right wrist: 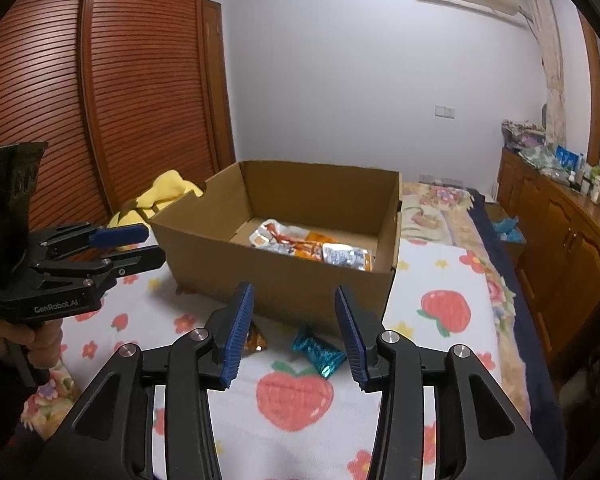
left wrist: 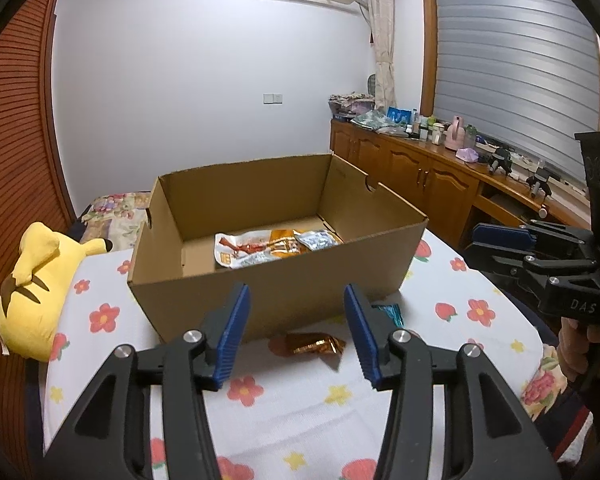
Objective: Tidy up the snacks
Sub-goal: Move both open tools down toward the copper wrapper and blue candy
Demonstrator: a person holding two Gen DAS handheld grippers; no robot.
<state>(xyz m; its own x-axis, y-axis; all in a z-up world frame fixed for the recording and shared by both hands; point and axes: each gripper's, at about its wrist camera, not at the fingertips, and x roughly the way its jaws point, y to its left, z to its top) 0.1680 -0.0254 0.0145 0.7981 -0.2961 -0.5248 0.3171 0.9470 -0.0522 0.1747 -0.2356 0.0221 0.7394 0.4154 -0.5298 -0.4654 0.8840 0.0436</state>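
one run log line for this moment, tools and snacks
left tool: open, empty | right tool: open, empty | orange packet, teal packet: on blanket before box | cardboard box: holds several packets

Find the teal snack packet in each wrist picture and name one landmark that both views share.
Left wrist view: teal snack packet sits low centre-right, mostly hidden behind the left gripper's right finger, at the box's near corner.
Right wrist view: teal snack packet lies centre-low on the floral cloth, between the right gripper's fingers.
Shared landmark: the cardboard box.
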